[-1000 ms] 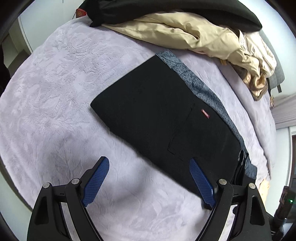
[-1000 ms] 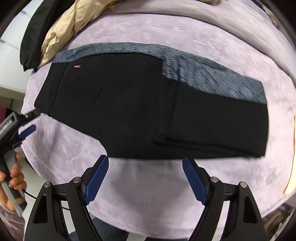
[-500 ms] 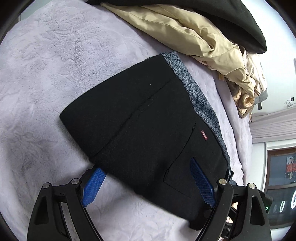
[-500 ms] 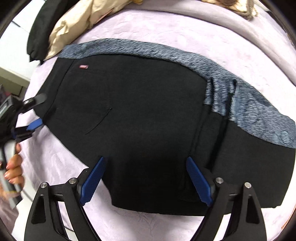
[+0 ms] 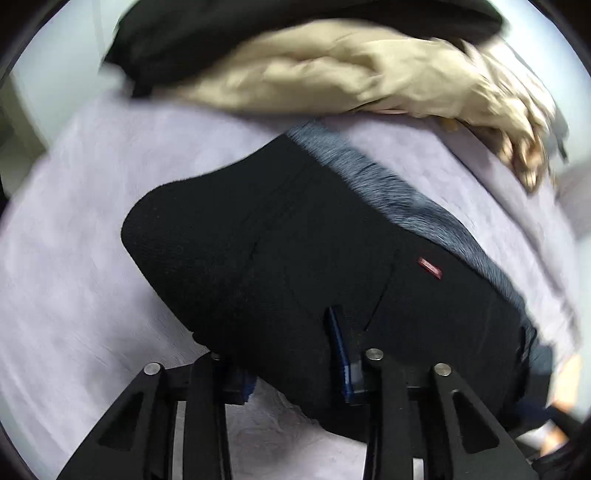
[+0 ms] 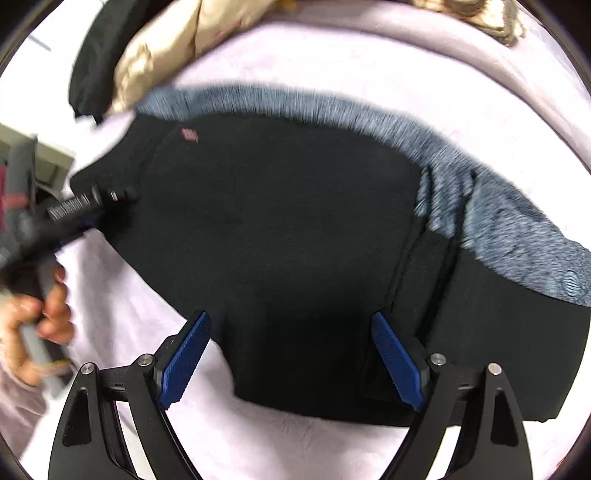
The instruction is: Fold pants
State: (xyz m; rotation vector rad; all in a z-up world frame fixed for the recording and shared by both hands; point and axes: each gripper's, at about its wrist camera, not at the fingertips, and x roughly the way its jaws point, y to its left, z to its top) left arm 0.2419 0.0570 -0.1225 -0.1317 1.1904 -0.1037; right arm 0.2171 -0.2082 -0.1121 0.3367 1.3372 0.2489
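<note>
Black folded pants (image 5: 295, 258) with a grey side stripe (image 5: 388, 192) and a small red tag (image 5: 429, 267) lie on a lilac blanket (image 5: 92, 258). My left gripper (image 5: 291, 365) is shut on the near edge of the pants at the waist end, the cloth bunched between its blue pads. In the right wrist view the same pants (image 6: 295, 229) fill the middle. My right gripper (image 6: 290, 325) stands open, its blue fingers straddling the near edge of the pants without pressing on it. The left gripper (image 6: 92, 201) shows at the left there, held by a hand (image 6: 40, 314).
A beige garment (image 5: 351, 74) and a black garment (image 5: 221, 33) are piled at the far side of the blanket, just beyond the pants. Bare blanket (image 6: 129, 295) lies near and to the left. The bed's edge drops off at the left.
Both grippers moved in over the near edge of the pants. The left gripper went from open to shut on the cloth. The right gripper stayed open.
</note>
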